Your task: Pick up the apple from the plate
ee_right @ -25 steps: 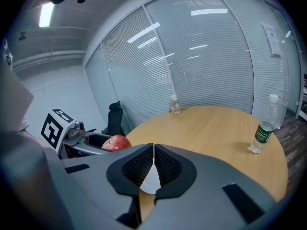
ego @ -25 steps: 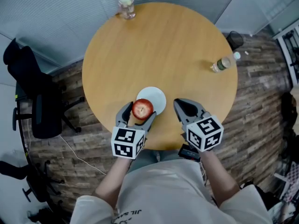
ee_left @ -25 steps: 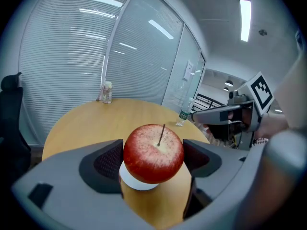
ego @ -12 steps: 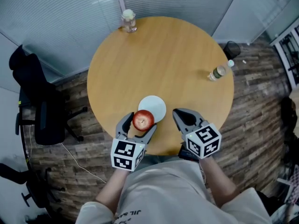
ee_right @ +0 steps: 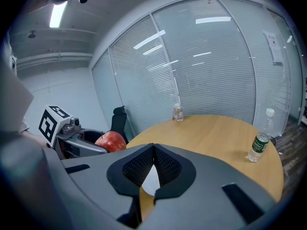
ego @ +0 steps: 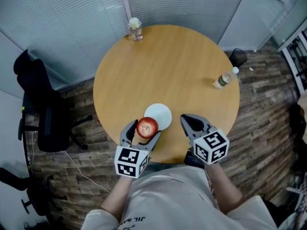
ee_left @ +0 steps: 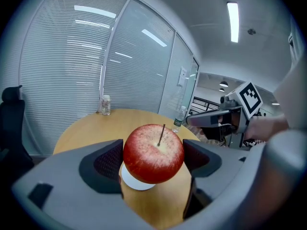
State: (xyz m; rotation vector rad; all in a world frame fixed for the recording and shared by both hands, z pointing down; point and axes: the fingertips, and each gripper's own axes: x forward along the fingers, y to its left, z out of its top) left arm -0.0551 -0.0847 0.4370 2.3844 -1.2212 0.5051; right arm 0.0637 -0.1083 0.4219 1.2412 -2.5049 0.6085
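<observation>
Across table (ego: 168, 66): jar (ego: 135, 29), bottle (ego: 224, 78); apple (ego: 147, 127) gripped in left tongs (ego: 145, 129).

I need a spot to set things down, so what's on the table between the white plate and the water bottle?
Nothing: the head view shows only bare table between the plate and the bottle.

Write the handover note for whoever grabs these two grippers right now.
Left gripper: jaws shut on the apple, stem up.
Right gripper: jaws together, empty, to the right of the plate over the table's near edge.
Plate: bare, on the table, just beyond and below the apple.
Done: apple grasped and, as far as the views show, lifted off the plate.
Left: little. Keep the grip firm, and raise the apple a bit if clearance from the plate is in doubt.
</observation>
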